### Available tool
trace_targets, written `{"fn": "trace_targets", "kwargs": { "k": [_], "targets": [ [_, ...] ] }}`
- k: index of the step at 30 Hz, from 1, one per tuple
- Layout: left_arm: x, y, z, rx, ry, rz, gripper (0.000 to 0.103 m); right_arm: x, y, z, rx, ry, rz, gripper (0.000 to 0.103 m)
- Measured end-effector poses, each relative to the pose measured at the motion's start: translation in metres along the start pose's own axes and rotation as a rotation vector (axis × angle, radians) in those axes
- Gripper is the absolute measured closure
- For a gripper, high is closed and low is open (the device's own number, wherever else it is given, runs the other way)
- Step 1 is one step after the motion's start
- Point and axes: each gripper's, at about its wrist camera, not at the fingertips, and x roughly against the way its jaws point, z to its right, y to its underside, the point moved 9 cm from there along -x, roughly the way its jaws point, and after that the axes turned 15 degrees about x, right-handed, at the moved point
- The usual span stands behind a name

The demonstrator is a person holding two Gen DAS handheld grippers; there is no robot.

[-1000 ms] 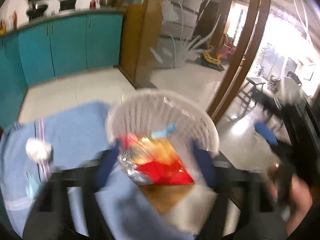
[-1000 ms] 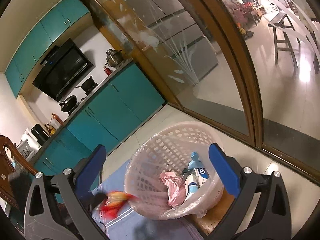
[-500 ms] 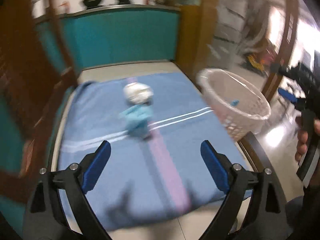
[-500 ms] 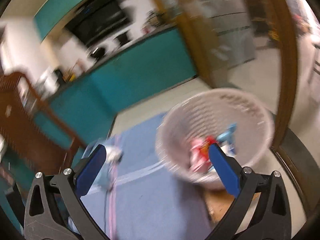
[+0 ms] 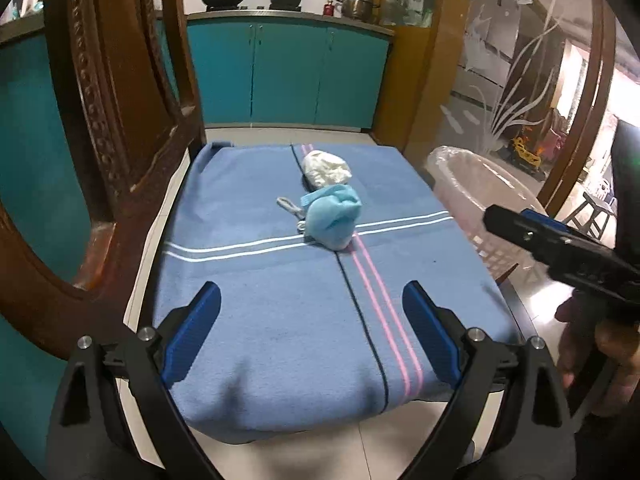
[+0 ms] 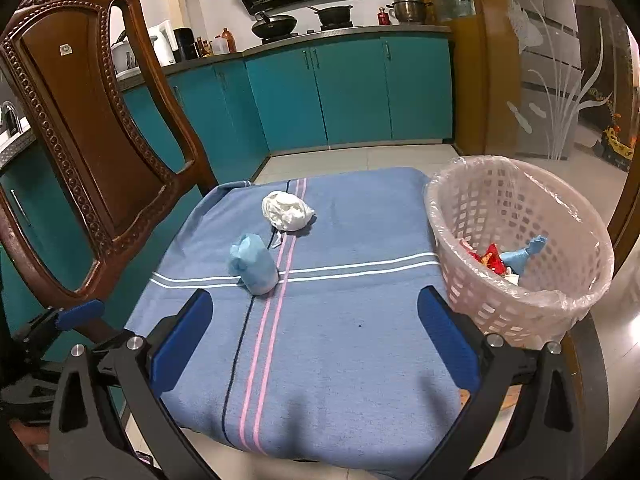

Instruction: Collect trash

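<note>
No readable text, label or number shows anywhere.

Mask (image 6: 253, 264) and wad (image 6: 287, 211) lie mid-cloth (image 6: 340, 340) on the worktop, wad behind mask; basket (image 6: 516, 312) at right edge holds trash; chair (image 6: 92, 140) left.

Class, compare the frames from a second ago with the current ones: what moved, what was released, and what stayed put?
The left gripper let go of the red snack wrapper, now inside the lined white plastic basket, then swung back over the blue cloth. The crumpled white tissue and blue face mask stayed put.
</note>
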Motion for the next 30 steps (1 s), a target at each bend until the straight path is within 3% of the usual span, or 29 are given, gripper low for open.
{"fn": "trace_targets", "kwargs": {
  "k": [17,22,27,29,30],
  "targets": [
    [-0.016,0.005,0.007,0.006,0.000,-0.018,0.011,0.000,-0.004,0.003,-0.015,-0.008,0.006,0.003],
    [-0.043,-0.004,0.025,-0.016,0.000,-0.030,0.011,0.001,-0.008,0.012,-0.041,-0.010,0.018,0.003],
    [-0.098,-0.029,0.042,-0.001,-0.023,-0.051,0.012,0.000,-0.010,0.028,-0.086,0.004,0.019,0.003],
    [-0.128,-0.038,0.048,-0.024,-0.037,-0.079,0.023,0.000,-0.011,0.032,-0.102,0.005,0.021,0.003],
    [-0.149,-0.038,0.047,-0.039,-0.045,-0.131,0.058,0.000,-0.011,0.033,-0.109,0.003,0.020,0.003]
  ]
}}
